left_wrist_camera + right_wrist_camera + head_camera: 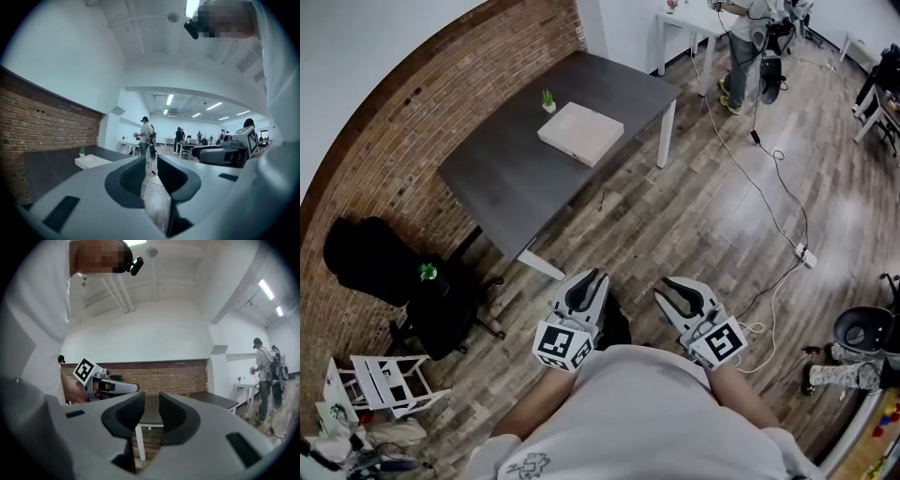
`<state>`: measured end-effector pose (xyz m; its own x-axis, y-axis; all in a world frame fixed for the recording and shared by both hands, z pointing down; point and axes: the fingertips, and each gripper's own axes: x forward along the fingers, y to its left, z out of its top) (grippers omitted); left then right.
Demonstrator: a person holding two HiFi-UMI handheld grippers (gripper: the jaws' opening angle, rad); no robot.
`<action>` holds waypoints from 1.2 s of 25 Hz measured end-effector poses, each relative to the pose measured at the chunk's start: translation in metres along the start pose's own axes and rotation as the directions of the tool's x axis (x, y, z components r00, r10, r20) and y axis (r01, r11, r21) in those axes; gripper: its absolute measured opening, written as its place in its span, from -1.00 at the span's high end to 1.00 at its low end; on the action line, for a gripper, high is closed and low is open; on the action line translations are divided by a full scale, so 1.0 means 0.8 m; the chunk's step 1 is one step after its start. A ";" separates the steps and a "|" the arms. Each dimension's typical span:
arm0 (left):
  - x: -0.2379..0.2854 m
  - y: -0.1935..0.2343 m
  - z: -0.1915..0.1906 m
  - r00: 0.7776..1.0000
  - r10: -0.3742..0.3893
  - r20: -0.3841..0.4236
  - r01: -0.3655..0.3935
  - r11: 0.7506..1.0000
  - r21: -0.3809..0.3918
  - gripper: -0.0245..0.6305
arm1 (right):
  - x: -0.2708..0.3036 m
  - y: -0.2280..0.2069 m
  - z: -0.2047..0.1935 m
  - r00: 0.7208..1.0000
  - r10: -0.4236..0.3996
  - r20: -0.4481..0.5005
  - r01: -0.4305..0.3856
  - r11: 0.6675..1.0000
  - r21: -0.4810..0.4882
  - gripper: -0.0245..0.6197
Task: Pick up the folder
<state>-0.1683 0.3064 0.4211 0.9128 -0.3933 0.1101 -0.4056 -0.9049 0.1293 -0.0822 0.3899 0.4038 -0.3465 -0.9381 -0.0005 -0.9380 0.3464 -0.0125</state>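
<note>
The folder [580, 132] is a flat cream slab lying on the dark grey table [516, 178], next to a tiny potted plant [548, 100]. In the left gripper view the folder [93, 161] shows far off on the table top. Both grippers are held close to the person's chest, well short of the table and over the wooden floor. The left gripper [589, 281] [151, 171] is open, with a narrow gap and nothing between its jaws. The right gripper [675, 289] [151, 411] is open too and holds nothing. It points toward the table's leg and the brick wall.
A black office chair [412, 281] stands left of the table by the brick wall. A cable [759, 187] runs over the floor to a power strip [806, 255]. A person [745, 47] stands by a white table [694, 23] at the back. A small white rack [384, 384] sits lower left.
</note>
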 end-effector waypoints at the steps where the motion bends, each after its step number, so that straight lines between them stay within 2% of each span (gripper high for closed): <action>1: 0.011 0.006 0.000 1.000 -0.009 -0.004 0.009 1.000 -0.002 0.65 | 0.007 -0.009 0.000 1.000 -0.005 0.002 0.005 1.000 0.006 0.60; 7: 0.074 0.051 0.004 0.998 -0.061 -0.028 0.060 0.998 -0.025 0.56 | 0.064 -0.060 -0.010 0.999 -0.024 -0.022 0.025 0.999 0.035 0.40; 12: 0.120 0.118 0.025 0.995 -0.092 -0.034 0.091 0.995 -0.032 0.50 | 0.139 -0.103 -0.010 0.998 -0.044 -0.035 0.046 0.997 0.060 0.28; 16: 0.156 0.169 0.039 0.993 -0.115 -0.037 0.114 0.993 -0.032 0.45 | 0.197 -0.133 -0.009 0.997 -0.057 -0.044 0.060 0.996 0.067 0.23; 20: 0.185 0.216 0.043 0.988 -0.145 -0.056 0.142 0.988 -0.054 0.37 | 0.246 -0.163 -0.006 0.993 -0.107 -0.050 0.109 0.993 0.052 0.23; 25: 0.202 0.278 0.050 0.990 -0.130 -0.055 0.127 0.990 -0.066 0.31 | 0.309 -0.182 -0.005 0.994 -0.095 -0.059 0.098 0.994 0.055 0.23; 30: 0.208 0.322 0.055 0.993 -0.106 -0.055 0.102 0.992 -0.069 0.31 | 0.355 -0.180 -0.006 0.997 -0.046 -0.064 0.050 0.997 0.051 0.23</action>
<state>-0.1191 0.0005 0.4297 0.9464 -0.2860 0.1502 -0.3129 -0.9269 0.2072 -0.0458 0.0738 0.4103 -0.3027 -0.9509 0.0636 -0.9522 0.2989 -0.0631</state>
